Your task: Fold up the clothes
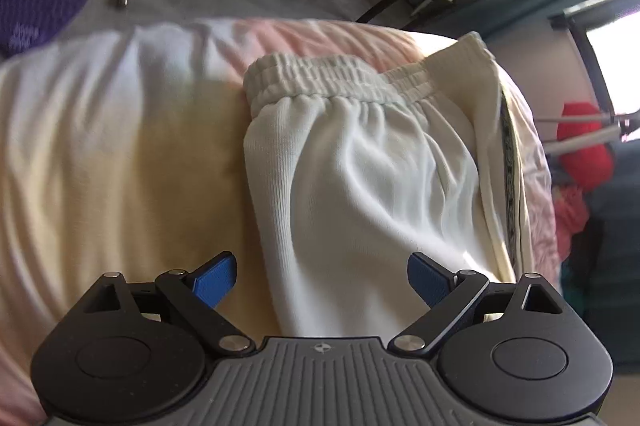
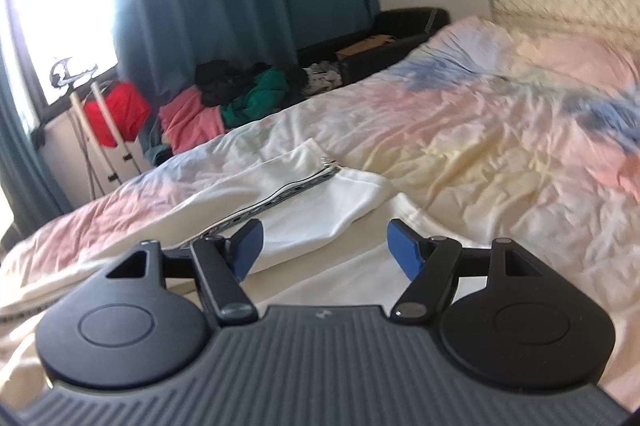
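A wide bed (image 2: 500,130) fills the room, its pastel sheet of pink, yellow and blue creased all over, and on it lies the task's thing, a pair of white trousers (image 1: 360,162) spread lengthways near the bed's edge. Their gathered elastic waistband (image 1: 320,78) lies at the far end in the left wrist view, with a dark patterned side stripe (image 1: 507,162) running down one leg. From the right wrist view the same cloth shows folded over on itself beside that stripe. The left gripper (image 1: 322,280) hangs over the trousers with its blue pads spread wide and nothing pinched between them; cloth lies below the gap, not in it. The right gripper (image 2: 324,246) hovers low over the folded part, jaws likewise released, holding nothing. I judge the fold to be partway done, at the point of choosing the next hold: the left claw would need to come down on the cloth or the waistband and pinch a clean edge, the right taking the other side so the layers lift together. As for containers, a dark open box (image 2: 400,38) stands beyond the bed with something brown inside, too blurred to name, and a loose pile of clothes (image 2: 240,94) lies next to it.
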